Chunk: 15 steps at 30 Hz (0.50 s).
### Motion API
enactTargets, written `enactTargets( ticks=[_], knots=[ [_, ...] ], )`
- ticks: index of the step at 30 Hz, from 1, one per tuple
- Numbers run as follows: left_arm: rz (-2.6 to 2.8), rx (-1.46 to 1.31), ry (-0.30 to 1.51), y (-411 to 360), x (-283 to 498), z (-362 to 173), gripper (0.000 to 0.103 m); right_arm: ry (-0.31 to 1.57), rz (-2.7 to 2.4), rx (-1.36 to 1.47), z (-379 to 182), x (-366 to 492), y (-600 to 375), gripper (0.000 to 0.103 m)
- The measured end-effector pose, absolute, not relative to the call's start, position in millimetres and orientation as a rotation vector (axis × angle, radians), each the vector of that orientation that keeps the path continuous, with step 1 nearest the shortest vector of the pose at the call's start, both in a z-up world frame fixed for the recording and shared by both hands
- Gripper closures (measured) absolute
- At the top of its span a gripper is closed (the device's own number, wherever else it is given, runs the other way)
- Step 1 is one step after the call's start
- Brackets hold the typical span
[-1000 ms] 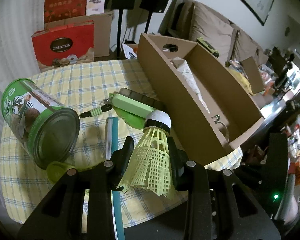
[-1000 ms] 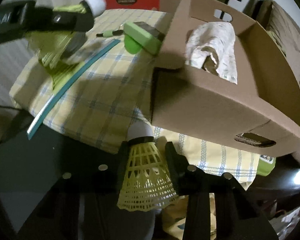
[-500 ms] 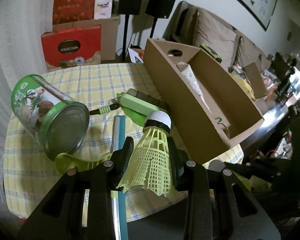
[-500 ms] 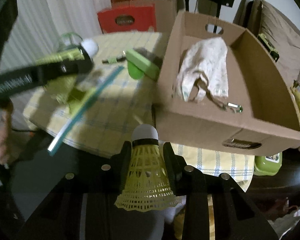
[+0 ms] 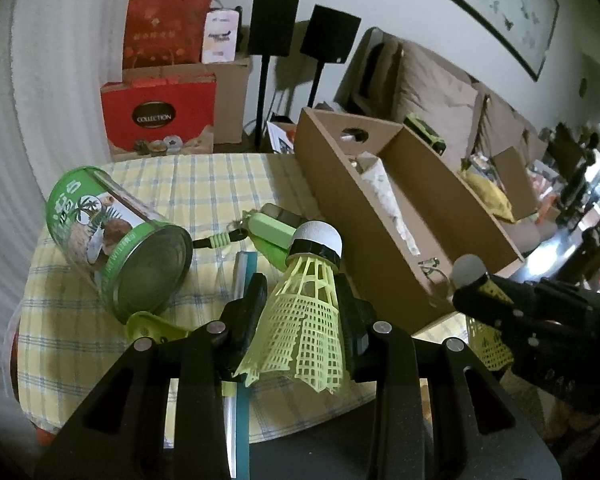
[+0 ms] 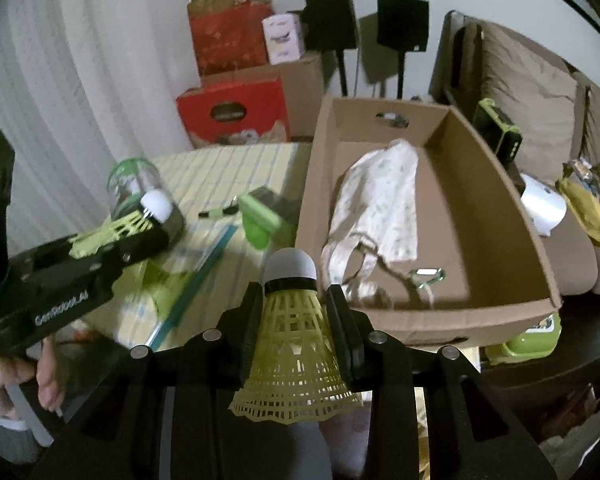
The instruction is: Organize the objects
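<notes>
My left gripper [image 5: 300, 292] is shut on a pale green plastic shuttlecock [image 5: 304, 320], white cork tip pointing forward, above the near side of the table. My right gripper [image 6: 294, 308] is shut on a yellow shuttlecock [image 6: 292, 340], held in front of the near left corner of the open cardboard box [image 6: 492, 184]. In the left wrist view the right gripper [image 5: 484, 292] and its yellow shuttlecock [image 5: 488, 344] show at the right, beside the box [image 5: 364, 216]. The right wrist view shows the left gripper [image 6: 140, 220] at the left, over the tablecloth.
A patterned cloth [image 6: 380, 204] and a metal clip [image 6: 428, 276] lie in the box. On the checked tablecloth [image 5: 80, 340] lie a green can [image 5: 116, 240] on its side, a green case [image 5: 268, 228], a teal strip [image 5: 242, 280] and a green scoop [image 5: 144, 324]. A sofa [image 6: 532, 92] stands behind.
The right gripper has risen with its yellow shuttlecock from below the table edge to the level of the box's rim, and now shows in the left view. The left gripper rose slightly.
</notes>
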<state>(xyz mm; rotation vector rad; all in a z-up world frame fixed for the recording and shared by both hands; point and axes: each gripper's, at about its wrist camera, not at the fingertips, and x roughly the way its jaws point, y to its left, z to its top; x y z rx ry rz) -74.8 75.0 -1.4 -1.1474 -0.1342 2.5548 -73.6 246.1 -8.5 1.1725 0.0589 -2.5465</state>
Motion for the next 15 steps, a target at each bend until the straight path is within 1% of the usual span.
enactTargets(
  ticks=[15],
  knots=[
    [2.571,-1.101,-0.112,105,-80,18,0.072,0.046,-2.663,1.072,17,-79,266,0.070]
  ],
)
